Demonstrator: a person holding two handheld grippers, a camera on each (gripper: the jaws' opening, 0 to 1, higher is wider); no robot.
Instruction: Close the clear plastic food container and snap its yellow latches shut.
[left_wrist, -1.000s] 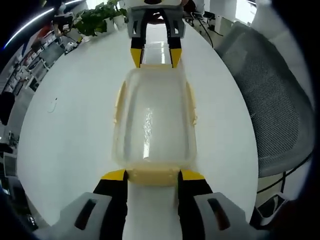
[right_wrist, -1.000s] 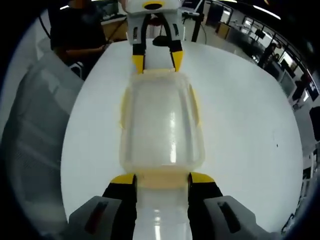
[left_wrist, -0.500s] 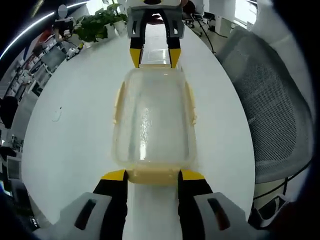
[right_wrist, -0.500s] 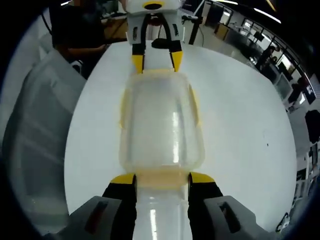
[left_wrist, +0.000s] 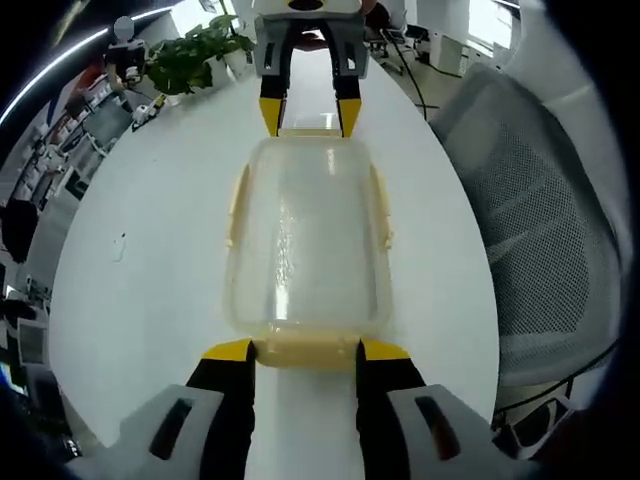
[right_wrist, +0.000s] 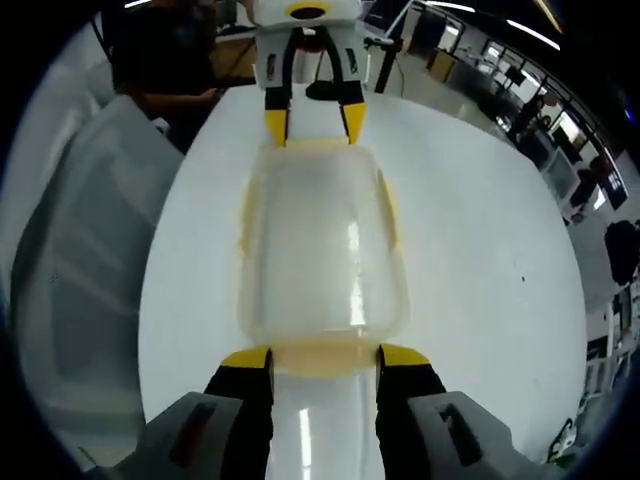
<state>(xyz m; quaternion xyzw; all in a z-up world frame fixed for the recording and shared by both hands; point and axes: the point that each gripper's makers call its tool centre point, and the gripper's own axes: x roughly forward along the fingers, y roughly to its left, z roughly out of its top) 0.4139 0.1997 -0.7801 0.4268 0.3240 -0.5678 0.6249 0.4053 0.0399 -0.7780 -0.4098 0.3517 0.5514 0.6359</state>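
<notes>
Container (left_wrist: 305, 240) of clear plastic sits lid-on lengthwise on the white table (left_wrist: 150, 250), between the two grippers. Left gripper (left_wrist: 305, 350) brackets one end's yellow latch (left_wrist: 305, 350), jaws apart; right gripper (right_wrist: 312, 358) brackets the opposite end latch (right_wrist: 315, 357), jaws likewise spread. A mesh chair (left_wrist: 540, 220) stands beside the table.

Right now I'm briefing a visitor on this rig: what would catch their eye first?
The clear container at the middle of the round white table, lid on, pale yellow latches at its ends and sides. The left tongs straddle one end latch, the right tongs the opposite one. A grey mesh chair stands beside the table.
</notes>
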